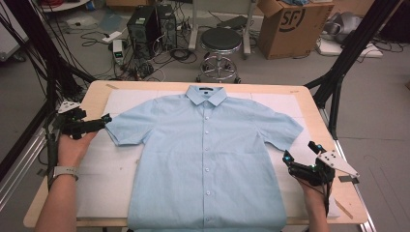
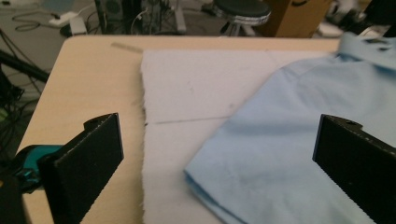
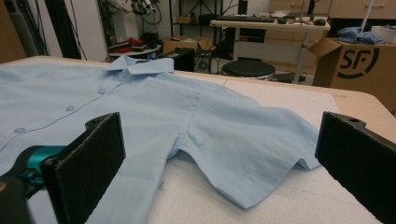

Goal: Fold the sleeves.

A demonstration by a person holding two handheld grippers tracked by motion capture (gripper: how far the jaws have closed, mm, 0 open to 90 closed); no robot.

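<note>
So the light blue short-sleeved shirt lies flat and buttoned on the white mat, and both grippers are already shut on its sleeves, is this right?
Not quite. The shirt does lie flat and buttoned on the white mat, but neither gripper is shut on a sleeve. The left gripper and the right gripper both stand wide open, with the sleeve hems lying untouched between their jaws. The two gripper views show it.

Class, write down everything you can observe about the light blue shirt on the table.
The light blue shirt is short-sleeved, of thin woven cloth by its look, buttoned up with small pale buttons and a flat collar. It lies face up, spread flat on a white pad over the wooden table, collar away from the person, hem at the near edge. Both sleeves are spread outward. The left gripper hovers open by one sleeve, the right gripper open near the other.
</note>
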